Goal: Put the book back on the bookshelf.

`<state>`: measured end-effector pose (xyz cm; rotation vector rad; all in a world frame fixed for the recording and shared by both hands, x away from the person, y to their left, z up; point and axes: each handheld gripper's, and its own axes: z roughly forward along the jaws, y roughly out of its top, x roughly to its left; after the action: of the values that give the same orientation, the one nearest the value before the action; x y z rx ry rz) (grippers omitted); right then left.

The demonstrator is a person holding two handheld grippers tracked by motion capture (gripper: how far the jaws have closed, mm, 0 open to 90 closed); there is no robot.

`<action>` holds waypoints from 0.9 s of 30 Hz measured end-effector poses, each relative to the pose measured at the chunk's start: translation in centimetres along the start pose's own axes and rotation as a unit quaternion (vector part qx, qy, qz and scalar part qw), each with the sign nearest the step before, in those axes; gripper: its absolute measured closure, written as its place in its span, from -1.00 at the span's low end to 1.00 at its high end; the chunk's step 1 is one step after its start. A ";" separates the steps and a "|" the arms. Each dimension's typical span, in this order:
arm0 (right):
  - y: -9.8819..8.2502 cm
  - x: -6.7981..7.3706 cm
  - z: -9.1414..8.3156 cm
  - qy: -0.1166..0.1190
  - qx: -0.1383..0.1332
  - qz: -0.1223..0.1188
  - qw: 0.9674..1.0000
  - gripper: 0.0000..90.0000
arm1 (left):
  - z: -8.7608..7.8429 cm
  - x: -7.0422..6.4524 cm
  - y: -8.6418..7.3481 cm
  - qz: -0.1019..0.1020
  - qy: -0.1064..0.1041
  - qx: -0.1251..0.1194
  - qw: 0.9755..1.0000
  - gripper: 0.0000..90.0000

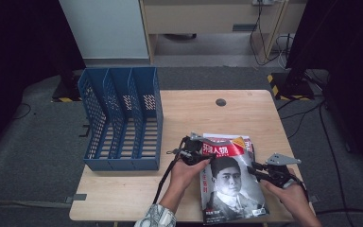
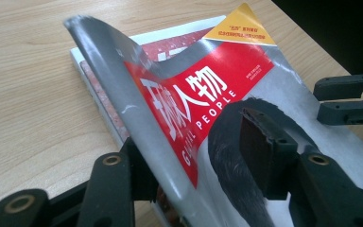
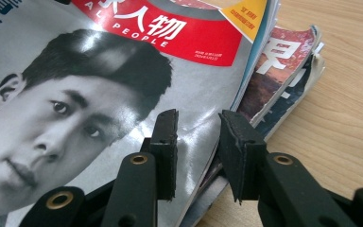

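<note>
A magazine (image 1: pixel 236 189) with a grey portrait cover and a red title band lies on top of a small stack (image 3: pixel 283 61) at the table's front right. My left gripper (image 1: pixel 207 158) is at its left edge. In the left gripper view that edge (image 2: pixel 123 94) is lifted and curled, one jaw under it and the other over the cover, with a wide gap between them (image 2: pixel 194 137). My right gripper (image 1: pixel 256 170) is at the magazine's right edge. Its jaws (image 3: pixel 198 118) straddle that edge with a visible gap, one over the cover (image 3: pixel 75 118). It also shows at the far right (image 2: pixel 319 101).
A blue three-slot file rack (image 1: pixel 123 123) stands at the table's left edge, its slots open toward the front. The wooden table (image 1: pixel 208 113) has a round cable hole (image 1: pixel 220 102) near its far edge. Dark floor and cables surround the table.
</note>
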<state>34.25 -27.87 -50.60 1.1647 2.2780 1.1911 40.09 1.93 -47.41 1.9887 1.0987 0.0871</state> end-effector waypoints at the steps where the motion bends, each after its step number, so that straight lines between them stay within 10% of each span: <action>1: 0.0 0.0 0.0 0.002 0.000 0.000 1.000 0.52 | 0.1 0.0 0.0 -0.003 -0.004 0.002 1.000 0.13; 9: 0.1 0.8 0.3 0.027 0.001 -0.010 1.000 0.53 | 0.9 -0.5 0.0 0.009 0.001 0.023 1.000 0.16; 27: 0.4 0.5 0.6 0.039 -0.007 0.011 0.999 0.19 | -0.8 -1.5 0.6 0.040 0.004 -0.042 0.998 0.78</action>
<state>34.49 -27.04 -50.60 1.1616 2.3146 1.2798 39.19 1.20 -46.01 1.9586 1.0055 0.1812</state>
